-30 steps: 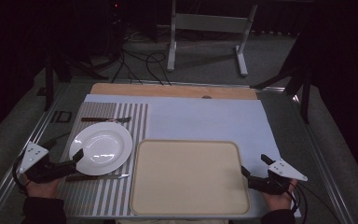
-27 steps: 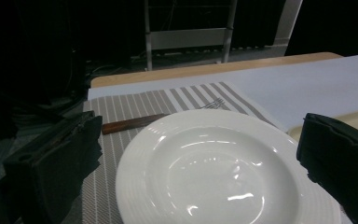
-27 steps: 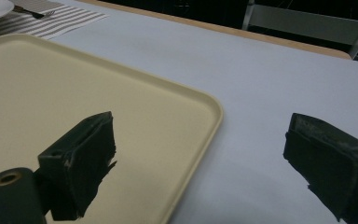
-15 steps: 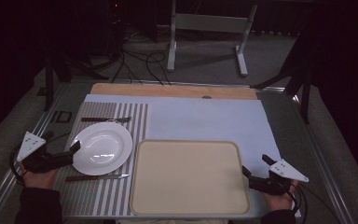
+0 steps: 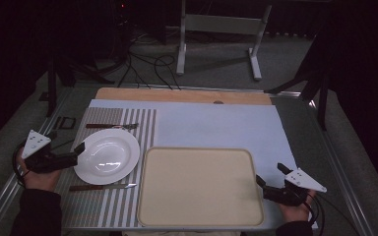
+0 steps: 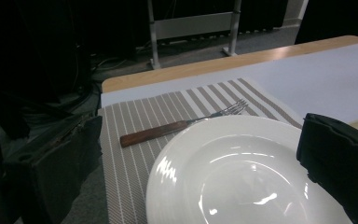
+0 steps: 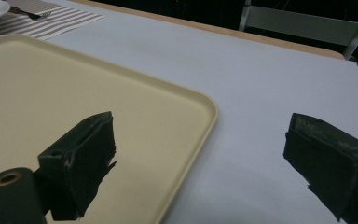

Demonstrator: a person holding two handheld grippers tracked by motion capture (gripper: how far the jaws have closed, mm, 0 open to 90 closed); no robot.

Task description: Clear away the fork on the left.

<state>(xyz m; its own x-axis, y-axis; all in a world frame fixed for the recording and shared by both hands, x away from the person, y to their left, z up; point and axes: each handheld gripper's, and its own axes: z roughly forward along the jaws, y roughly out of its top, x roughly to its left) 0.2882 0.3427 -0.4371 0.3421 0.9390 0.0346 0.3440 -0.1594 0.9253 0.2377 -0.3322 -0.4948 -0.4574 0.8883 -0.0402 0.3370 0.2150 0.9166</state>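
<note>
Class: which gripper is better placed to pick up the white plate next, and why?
Left. The left gripper has its jaws open astride the white plate rim, while the right gripper sits across the beige tray, far off.

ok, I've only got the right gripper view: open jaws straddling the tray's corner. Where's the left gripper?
Observer: The left gripper is at the white plate's left rim, jaws open, one either side of the rim.
Operator: Any cutlery near it?
Observer: A wooden-handled fork lies beyond the plate on the striped placemat; a knife lies on its near side.
Operator: Tray loaded?
Observer: No, the cream tray is bare. The right gripper sits at its right edge.
</note>
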